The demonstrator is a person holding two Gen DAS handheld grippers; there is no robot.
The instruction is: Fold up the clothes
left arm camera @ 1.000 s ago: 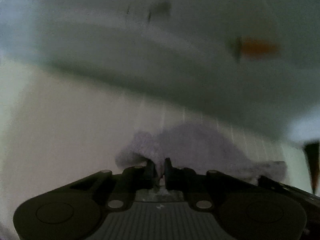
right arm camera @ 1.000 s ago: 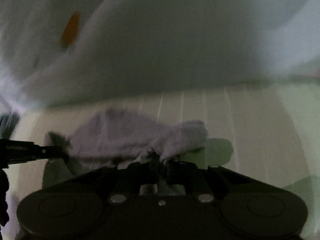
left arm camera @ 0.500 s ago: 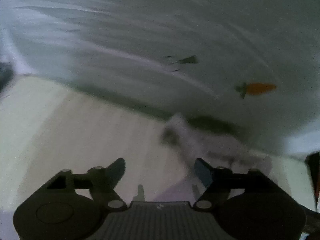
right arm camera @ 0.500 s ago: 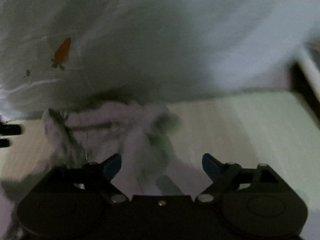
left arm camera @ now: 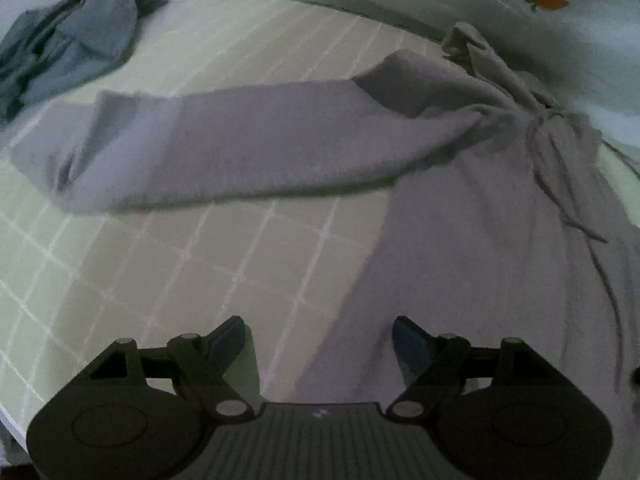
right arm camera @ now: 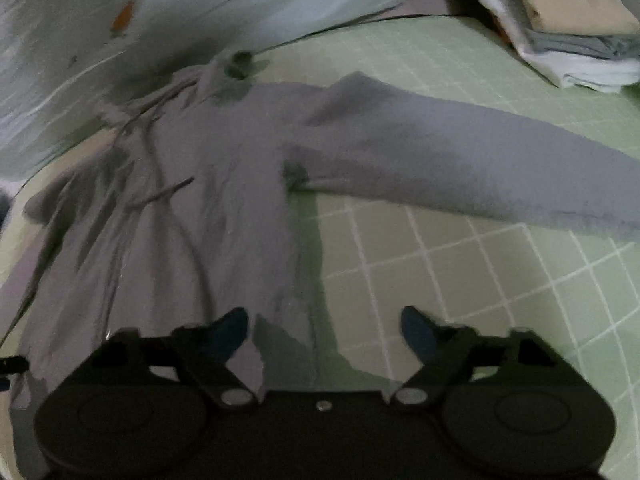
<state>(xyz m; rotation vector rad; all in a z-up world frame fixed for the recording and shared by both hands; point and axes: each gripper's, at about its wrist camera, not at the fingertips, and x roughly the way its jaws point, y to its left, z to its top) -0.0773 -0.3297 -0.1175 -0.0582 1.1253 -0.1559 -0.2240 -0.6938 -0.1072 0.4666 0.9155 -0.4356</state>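
Note:
A grey hoodie (left arm camera: 460,208) lies spread on the green checked sheet (left arm camera: 200,264), drawstrings trailing over its chest. In the left wrist view one sleeve (left arm camera: 224,144) stretches out to the left. The right wrist view shows the hoodie body (right arm camera: 192,208) and the other sleeve (right arm camera: 472,164) reaching right. My left gripper (left arm camera: 318,328) hovers above the hoodie's lower side edge, jaws wide apart and closing, pressing on nothing. My right gripper (right arm camera: 323,318) hangs over the opposite side edge, likewise apart and closing, with cloth below it but none gripped.
A crumpled blue-grey garment (left arm camera: 72,40) lies at the far left of the sheet. A white quilt with a carrot print (left arm camera: 546,0) bunches along the far side. A stack of folded clothes (right arm camera: 568,40) sits at the far right.
Both grippers were shut on the bunched grey hoodie, then let go and drew back across the sheet. The hoodie now lies flat with both sleeves out.

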